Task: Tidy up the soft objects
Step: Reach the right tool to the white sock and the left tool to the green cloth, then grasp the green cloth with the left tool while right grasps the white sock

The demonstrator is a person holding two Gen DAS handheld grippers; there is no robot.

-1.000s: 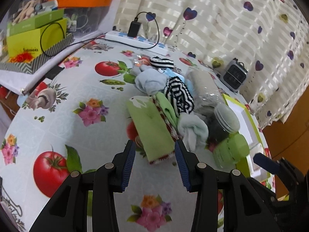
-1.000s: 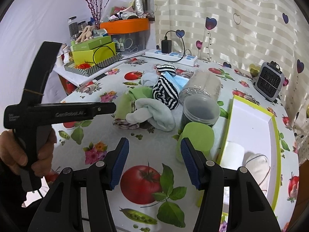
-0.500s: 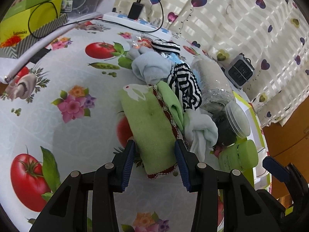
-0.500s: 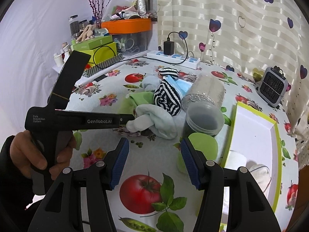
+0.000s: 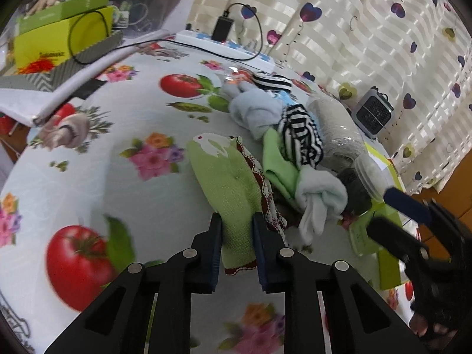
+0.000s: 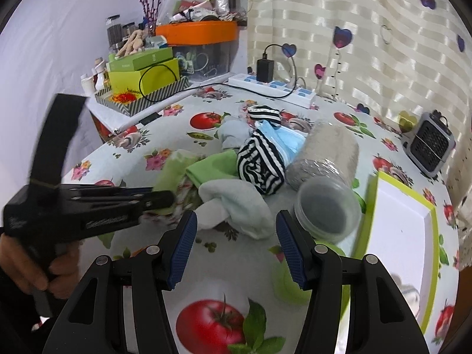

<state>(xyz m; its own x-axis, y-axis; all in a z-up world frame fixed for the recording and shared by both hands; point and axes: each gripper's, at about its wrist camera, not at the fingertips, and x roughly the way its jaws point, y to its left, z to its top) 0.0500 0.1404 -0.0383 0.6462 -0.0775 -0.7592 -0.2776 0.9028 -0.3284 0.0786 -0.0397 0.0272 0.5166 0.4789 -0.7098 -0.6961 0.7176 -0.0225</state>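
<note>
The left gripper (image 5: 237,230) is closing on a flat green cloth pouch with red trim (image 5: 228,188), its near end partly hiding behind the pads, long axis running away from the jaws; right gripper (image 6: 234,249) is spreading wide

Round table (image 6: 165,124) under glossy oilcloth printed with tomatoes, flowers, peas, mushrooms. Behind it, cream striped curtain (image 6: 368,35) dotted with purple and yellow hearts, brightly backlit. Plain white wall (image 6: 59,29) at left. White power strip (image 6: 274,87) along far table edge, black charger (image 6: 264,69) plugged in, black cable trailing left. Side shelf at left stacked with green boxes (image 6: 141,70), orange-lidded clear bin (image 6: 197,34), jars, purple twig sprigs. Small grey grilled heater or fan (image 6: 430,138) at right table edge. Brown wooden furniture (image 5: 460,177) beyond curtain hem.
</note>
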